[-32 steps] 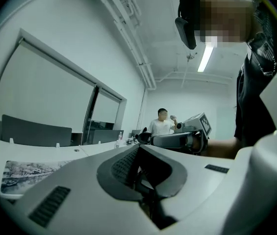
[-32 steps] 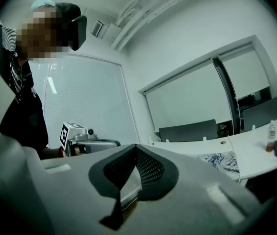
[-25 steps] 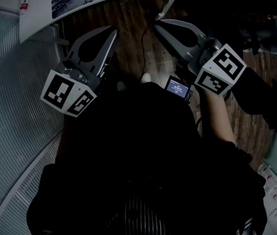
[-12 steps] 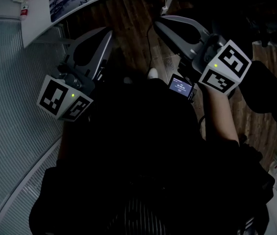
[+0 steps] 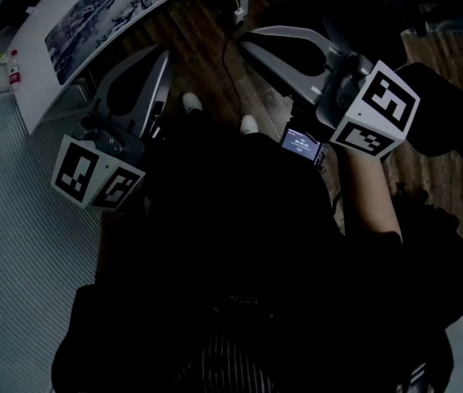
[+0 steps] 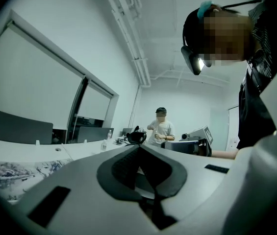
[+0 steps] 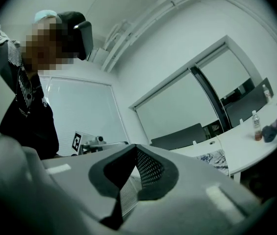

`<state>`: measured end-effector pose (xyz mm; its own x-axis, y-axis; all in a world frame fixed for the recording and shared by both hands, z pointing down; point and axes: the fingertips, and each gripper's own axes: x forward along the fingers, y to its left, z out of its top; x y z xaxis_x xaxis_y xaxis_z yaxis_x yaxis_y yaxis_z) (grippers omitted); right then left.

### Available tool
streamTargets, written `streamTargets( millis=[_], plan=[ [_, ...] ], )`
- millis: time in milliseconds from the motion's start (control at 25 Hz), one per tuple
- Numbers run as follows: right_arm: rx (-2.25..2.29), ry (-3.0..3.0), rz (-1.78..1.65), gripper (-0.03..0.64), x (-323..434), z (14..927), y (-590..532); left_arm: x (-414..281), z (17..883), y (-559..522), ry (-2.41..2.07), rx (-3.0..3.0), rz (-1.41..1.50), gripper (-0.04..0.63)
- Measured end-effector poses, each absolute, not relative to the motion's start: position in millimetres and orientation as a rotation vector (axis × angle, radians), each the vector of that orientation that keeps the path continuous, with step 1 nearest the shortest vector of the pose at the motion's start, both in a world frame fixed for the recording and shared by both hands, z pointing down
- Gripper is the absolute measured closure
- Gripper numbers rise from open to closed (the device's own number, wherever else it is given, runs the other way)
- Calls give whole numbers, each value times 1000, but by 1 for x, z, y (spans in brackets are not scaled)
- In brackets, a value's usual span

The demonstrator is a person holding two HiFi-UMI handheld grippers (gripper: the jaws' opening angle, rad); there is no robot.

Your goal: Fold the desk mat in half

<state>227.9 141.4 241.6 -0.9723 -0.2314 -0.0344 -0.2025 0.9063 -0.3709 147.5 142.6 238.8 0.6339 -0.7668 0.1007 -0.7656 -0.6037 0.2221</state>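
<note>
Your left gripper [image 5: 163,56] and right gripper [image 5: 248,46] have swung sideways, jaws pressed together, empty; the desk mat [image 5: 100,15] lies unfolded, untouched.

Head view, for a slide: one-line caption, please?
Left gripper and right gripper, both shut and empty, apart from the desk mat.

Desk mat [image 5: 100,13] on desk [image 5: 36,88]

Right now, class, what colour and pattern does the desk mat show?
The desk mat bears a blue-and-white scenic print, clearest in the head view.
</note>
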Motion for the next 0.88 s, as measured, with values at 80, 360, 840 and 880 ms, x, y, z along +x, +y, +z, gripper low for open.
streamTargets(
  millis=[80, 360, 840, 880],
  plan=[
    [-365, 2980, -561, 612, 232, 239, 133, 151, 239, 126, -1207, 2635, -11, 588],
    [-595, 2900, -495, 612, 220, 220, 79, 117, 230, 54, -1103, 2682, -137, 588],
    [-587, 2952, -280, 612, 122, 175, 35, 75, 229, 0, -721, 2802, -48, 588],
    [-612, 2945, -293, 612, 119, 175, 32, 74, 229, 0, -679, 2820, -41, 588]
  ],
)
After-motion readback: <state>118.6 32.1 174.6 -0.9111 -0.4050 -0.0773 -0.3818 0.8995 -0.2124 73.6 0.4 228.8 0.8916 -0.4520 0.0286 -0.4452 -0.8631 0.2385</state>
